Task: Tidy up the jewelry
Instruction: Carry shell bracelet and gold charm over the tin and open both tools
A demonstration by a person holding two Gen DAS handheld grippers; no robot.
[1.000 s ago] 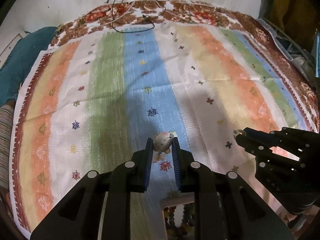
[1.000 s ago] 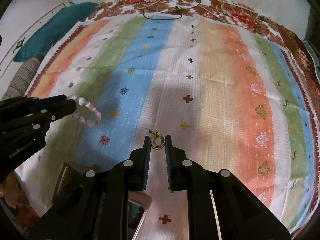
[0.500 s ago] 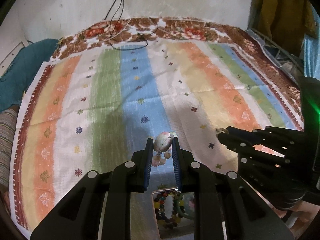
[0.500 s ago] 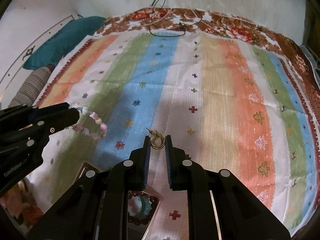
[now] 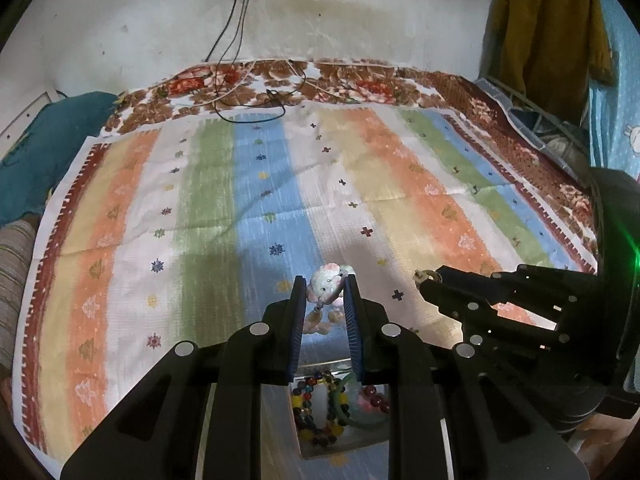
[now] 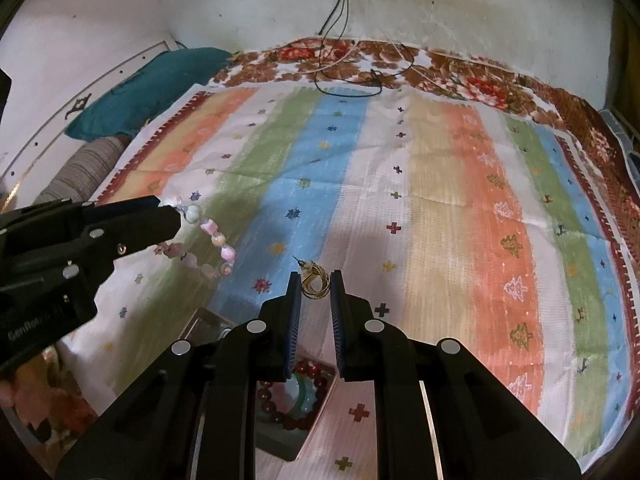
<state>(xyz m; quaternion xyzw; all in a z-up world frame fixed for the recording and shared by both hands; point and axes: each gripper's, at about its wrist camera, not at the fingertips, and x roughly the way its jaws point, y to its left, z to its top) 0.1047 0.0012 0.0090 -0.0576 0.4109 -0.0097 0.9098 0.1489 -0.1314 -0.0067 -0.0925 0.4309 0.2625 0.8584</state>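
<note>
Striped bedspread (image 5: 248,208) lying beneath. Left hand-held gripper (image 5: 325,296) pinching light, floppy bead bracelet (image 5: 326,280); right hand-held gripper (image 6: 316,284) nipping tiny, fragile gold earring (image 6: 314,280). Jewelry box (image 5: 336,436) waiting at 6 o'clock.

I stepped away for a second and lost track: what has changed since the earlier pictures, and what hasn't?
Both grippers have lifted away from the striped cloth, each carrying its piece; the open box of bracelets has come into view beneath them. The left gripper stays shut on the pink bead bracelet, the right gripper on the gold earring. Nothing was let go.
</note>
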